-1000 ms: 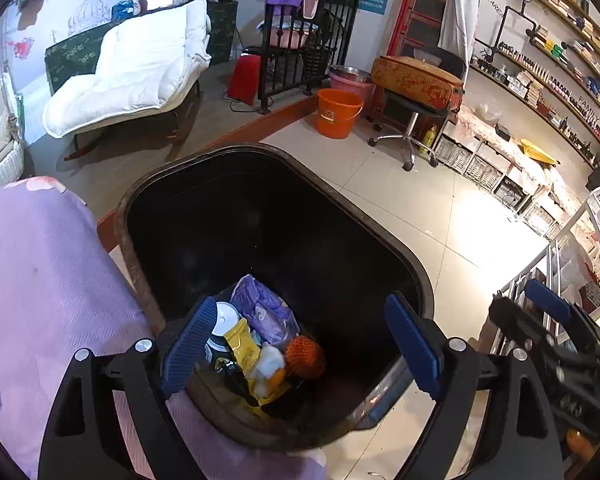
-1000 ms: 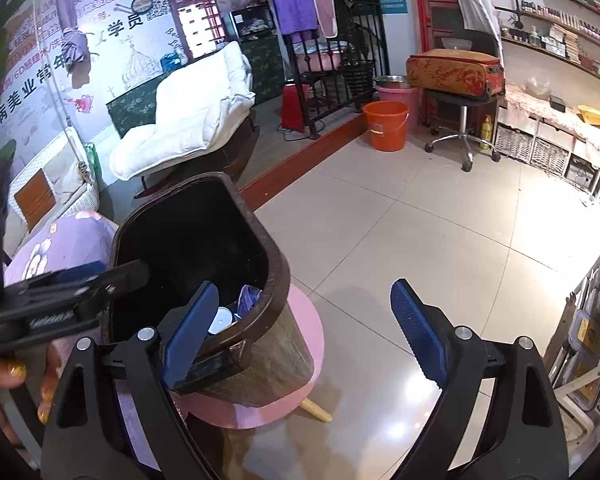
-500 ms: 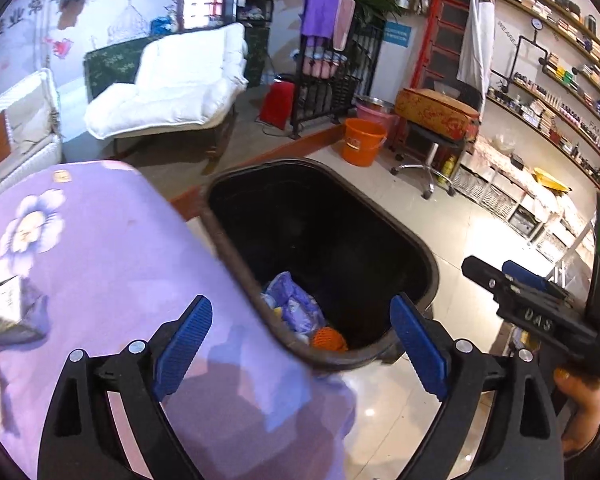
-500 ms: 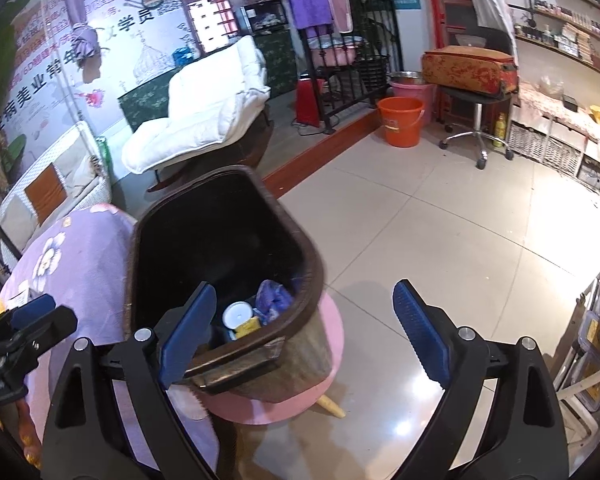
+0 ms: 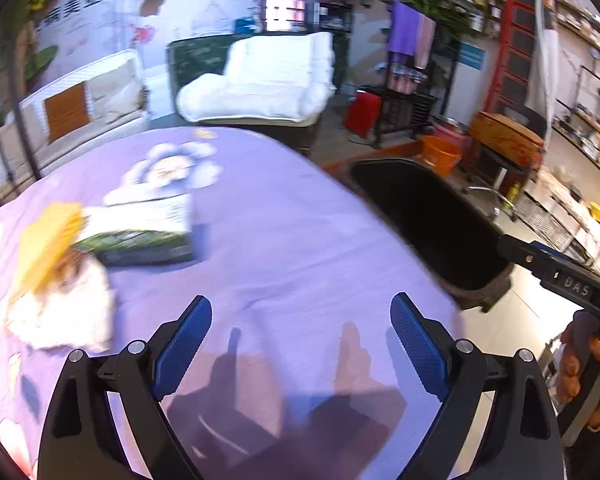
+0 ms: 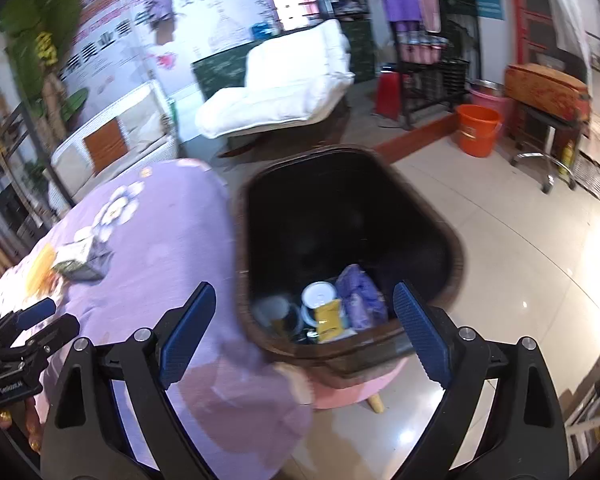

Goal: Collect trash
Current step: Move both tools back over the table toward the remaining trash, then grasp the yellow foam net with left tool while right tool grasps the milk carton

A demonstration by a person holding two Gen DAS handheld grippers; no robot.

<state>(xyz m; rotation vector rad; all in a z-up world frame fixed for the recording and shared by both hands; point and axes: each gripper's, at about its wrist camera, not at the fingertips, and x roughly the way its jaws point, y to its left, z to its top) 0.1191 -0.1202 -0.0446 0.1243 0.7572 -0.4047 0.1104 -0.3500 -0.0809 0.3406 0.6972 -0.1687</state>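
Jaws of my left gripper [image 5: 300, 344] are hanging spread and empty over the lilac floral tablecloth [image 5: 284, 240], aiming toward the green-and-white carton [image 5: 140, 232]; my right gripper [image 6: 300, 332], equally wide, is idling above the dark brown bin [image 6: 456, 256].

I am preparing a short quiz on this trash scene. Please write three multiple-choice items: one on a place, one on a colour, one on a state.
1. Where does the green box lie?
A. in the bin
B. on the purple cloth
C. on the floor

2. What colour is the bucket on the floor?
A. orange
B. blue
C. white

3. In what state is the left gripper?
A. shut on a box
B. shut on nothing
C. open, holding nothing

Answers:
1 B: the box rests on the cloth, beside a yellow and white heap, away from the bin.
2 A: the bucket is plainly orange in both views.
3 C: its blue pads stand wide apart, with only cloth showing between them.
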